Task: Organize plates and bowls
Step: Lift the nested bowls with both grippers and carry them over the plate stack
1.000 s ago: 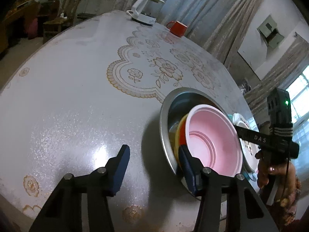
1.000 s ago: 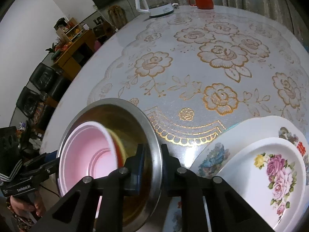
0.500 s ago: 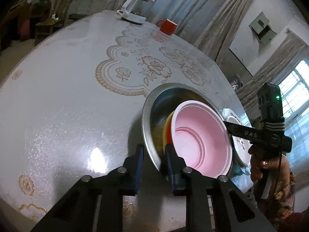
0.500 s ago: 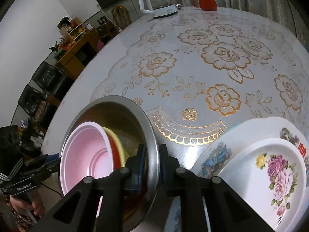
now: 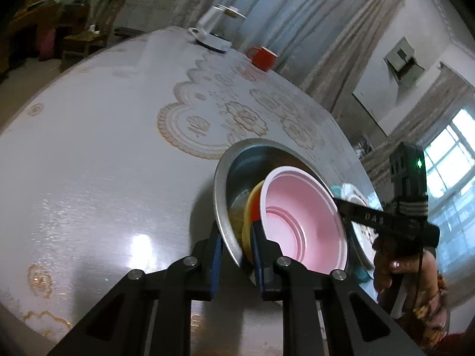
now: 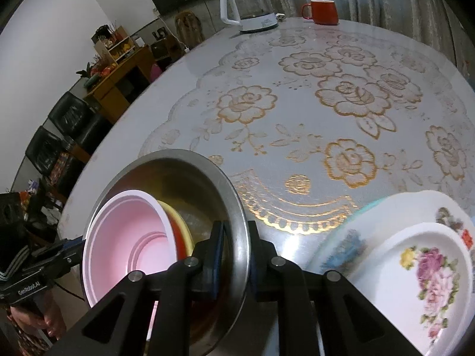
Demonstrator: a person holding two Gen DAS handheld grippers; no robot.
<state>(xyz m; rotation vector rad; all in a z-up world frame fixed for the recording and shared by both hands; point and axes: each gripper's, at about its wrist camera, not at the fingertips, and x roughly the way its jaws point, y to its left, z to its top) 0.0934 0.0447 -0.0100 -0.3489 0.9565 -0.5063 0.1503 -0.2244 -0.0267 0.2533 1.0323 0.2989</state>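
Note:
A large steel bowl (image 5: 225, 178) (image 6: 237, 207) holds a pink bowl (image 5: 299, 222) (image 6: 124, 237) nested on yellow (image 5: 248, 207) and red bowls. My left gripper (image 5: 236, 237) is shut on the steel bowl's near rim. My right gripper (image 6: 234, 249) is shut on the opposite rim; it shows in the left wrist view (image 5: 380, 216). Both hold the bowl tilted above the table. A stack of floral plates (image 6: 415, 255) lies to the right of the bowl.
The round table (image 6: 326, 95) has a gold rose-patterned cloth. A white kettle (image 6: 249, 9) and a red mug (image 6: 322, 12) stand at the far edge. Chairs and shelves stand beyond the table's left side.
My left gripper was open beside the steel bowl one second ago; it has closed on the rim. The bowl has risen and tilted between both grippers.

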